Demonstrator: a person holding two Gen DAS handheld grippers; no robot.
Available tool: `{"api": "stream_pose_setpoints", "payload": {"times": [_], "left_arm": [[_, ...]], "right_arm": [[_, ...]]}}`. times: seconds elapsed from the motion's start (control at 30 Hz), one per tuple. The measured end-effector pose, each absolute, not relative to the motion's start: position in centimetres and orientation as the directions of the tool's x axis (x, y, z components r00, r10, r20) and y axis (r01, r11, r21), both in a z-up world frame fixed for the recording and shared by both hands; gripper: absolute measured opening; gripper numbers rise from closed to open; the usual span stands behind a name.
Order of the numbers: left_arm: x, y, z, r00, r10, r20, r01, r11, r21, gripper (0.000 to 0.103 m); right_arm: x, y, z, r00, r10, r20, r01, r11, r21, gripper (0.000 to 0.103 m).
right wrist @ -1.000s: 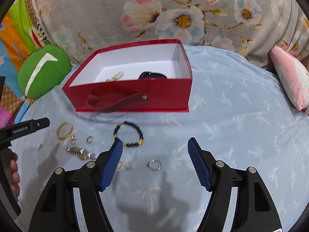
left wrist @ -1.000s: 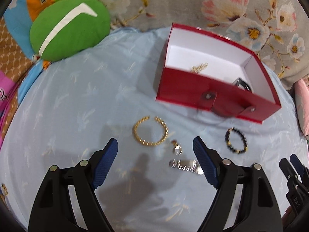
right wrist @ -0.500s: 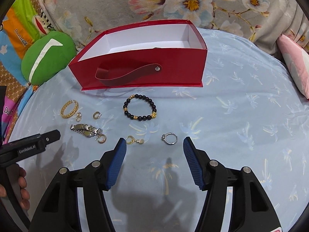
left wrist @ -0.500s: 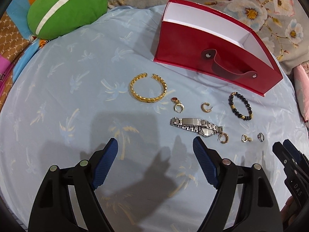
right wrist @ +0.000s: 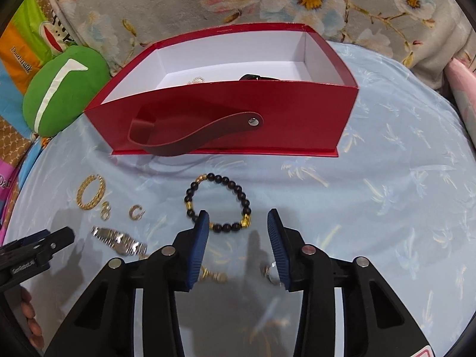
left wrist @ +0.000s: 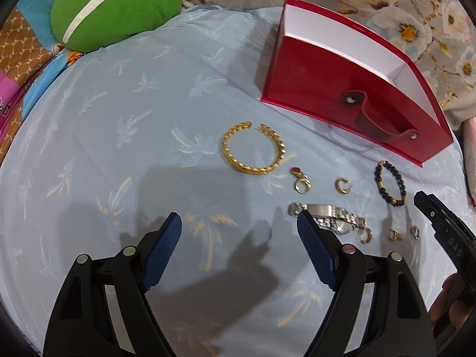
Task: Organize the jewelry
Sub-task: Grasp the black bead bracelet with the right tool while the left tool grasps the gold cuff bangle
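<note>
Only the right wrist view sees into the red box (right wrist: 226, 119), where a dark band and a pale chain lie. The watch (left wrist: 333, 218) lies flat on the blue sheet (left wrist: 125, 136), its length crosswise. The left gripper (left wrist: 239, 223) stands wide and empty. The right gripper (right wrist: 238, 223) has just been closing, nothing clamped, above the bead bracelet (right wrist: 218, 202).

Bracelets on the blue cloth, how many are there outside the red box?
2: a gold bracelet left of the row of small pieces, and a black bead bracelet in front of the red box. The box may hide more.
</note>
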State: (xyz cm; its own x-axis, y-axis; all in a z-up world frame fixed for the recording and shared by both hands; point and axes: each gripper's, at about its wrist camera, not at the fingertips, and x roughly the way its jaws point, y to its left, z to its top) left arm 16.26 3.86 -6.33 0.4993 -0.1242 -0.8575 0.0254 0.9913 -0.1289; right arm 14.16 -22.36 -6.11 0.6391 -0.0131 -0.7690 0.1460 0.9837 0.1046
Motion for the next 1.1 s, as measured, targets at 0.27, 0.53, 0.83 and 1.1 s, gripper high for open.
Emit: {"api": "stream_pose_setpoints", "payload": {"times": [0.27,0.53,0.83,1.1], "left_arm": [[19.3,5.3,-7.6,0.479,-0.126,-0.869,-0.023,0.987,-0.156,0.078],[21.7,4.2,-7.9,0.490,-0.141,-0.860,-0.005,0.986,-0.165,0.078],[23.4,3.1,-8.0,0.508,-0.106,-0.855,-0.016,0.991,-0.132,0.077],[23.1,1.3,-8.2,0.523,-0.071,-0.849,0.026,0.997,-0.068,0.078]], "right_arm": [[17.5,-23.0,-8.3,0.601,-0.018,-0.799,0.155,0.984,0.094,0.035],[18.0,-22.5,-9.0,0.605,-0.049,-0.795,0.147,0.988,0.051,0.014],[17.5,-22.1,-9.2,0.618,-0.052,-0.784,0.143,0.989,0.047,0.009],[17.3,-22.2,-9.2,0.619,-0.038,-0.785,0.146,0.987,0.067,0.009]]}}
